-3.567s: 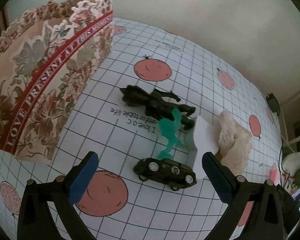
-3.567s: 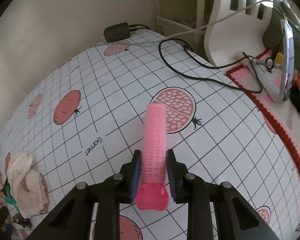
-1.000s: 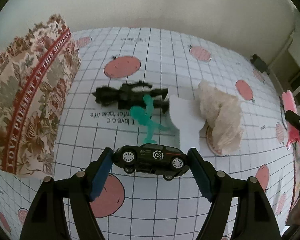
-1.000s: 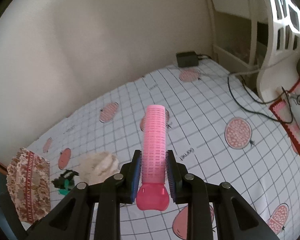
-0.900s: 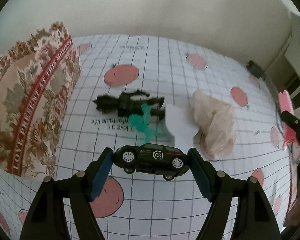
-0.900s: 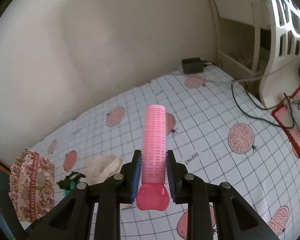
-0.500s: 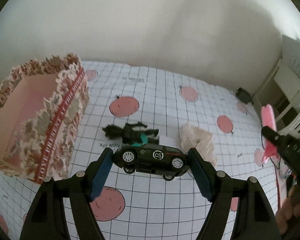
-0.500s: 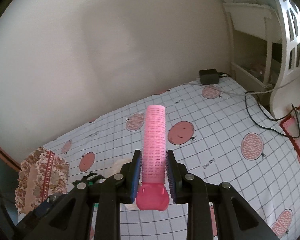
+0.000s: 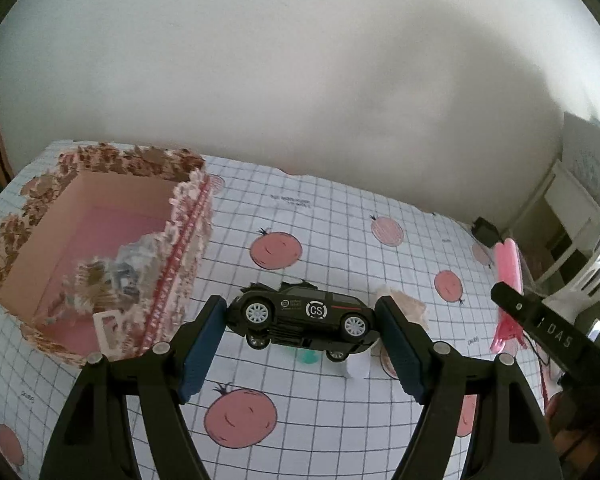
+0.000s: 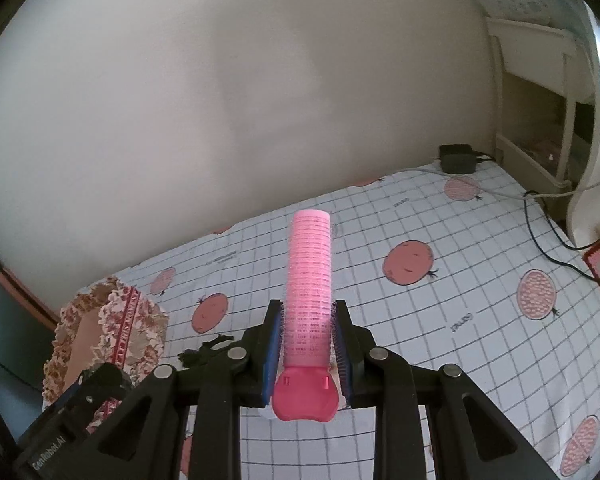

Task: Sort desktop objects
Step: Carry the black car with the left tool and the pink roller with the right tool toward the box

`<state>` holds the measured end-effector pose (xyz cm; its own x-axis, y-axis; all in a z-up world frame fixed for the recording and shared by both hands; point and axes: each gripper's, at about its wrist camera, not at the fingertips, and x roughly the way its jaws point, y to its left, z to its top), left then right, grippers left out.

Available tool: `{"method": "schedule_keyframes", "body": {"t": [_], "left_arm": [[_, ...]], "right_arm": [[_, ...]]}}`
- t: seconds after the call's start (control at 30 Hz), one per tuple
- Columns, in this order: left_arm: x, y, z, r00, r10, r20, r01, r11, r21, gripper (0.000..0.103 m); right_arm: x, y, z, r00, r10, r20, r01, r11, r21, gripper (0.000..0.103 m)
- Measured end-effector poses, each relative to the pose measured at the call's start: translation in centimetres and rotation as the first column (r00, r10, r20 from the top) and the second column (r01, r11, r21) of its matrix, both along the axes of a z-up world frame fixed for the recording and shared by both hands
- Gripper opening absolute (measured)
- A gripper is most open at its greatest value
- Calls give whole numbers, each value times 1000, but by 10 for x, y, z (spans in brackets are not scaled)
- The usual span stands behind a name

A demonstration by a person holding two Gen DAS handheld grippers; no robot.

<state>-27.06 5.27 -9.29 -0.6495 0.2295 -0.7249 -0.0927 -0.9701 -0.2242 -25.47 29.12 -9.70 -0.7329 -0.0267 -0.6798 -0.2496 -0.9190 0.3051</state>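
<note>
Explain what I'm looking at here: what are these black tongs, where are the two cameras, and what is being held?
No robot: a person holds a pair of hand tongs in each hand, each with a fisheye camera looking along its fingers. The left view shows the left tongs shut on a black toy car, lifted above the checked tablecloth. To their left stands an open floral box with some items inside. The right tongs grip a pink hair roller. A black figure lies on the cloth, half hidden.
</note>
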Motion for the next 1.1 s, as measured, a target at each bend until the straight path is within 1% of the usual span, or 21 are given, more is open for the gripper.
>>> {"method": "schedule_keyframes", "body": {"t": [0.53, 0.87, 1.1], "left_arm": [[6, -52, 14, 994, 100, -44, -98, 994, 57, 77], [10, -85, 17, 986, 161, -50, -156, 983, 95, 77], [12, -109, 17, 978, 200, -53, -192, 973, 124, 77]], "right_arm": [[-7, -58, 5, 993, 115, -14, -115, 993, 10, 26], [-12, -94, 5, 982, 185, -24, -186, 982, -21, 26], [-10, -122, 11, 971, 235, -41, -236, 972, -15, 26]]}}
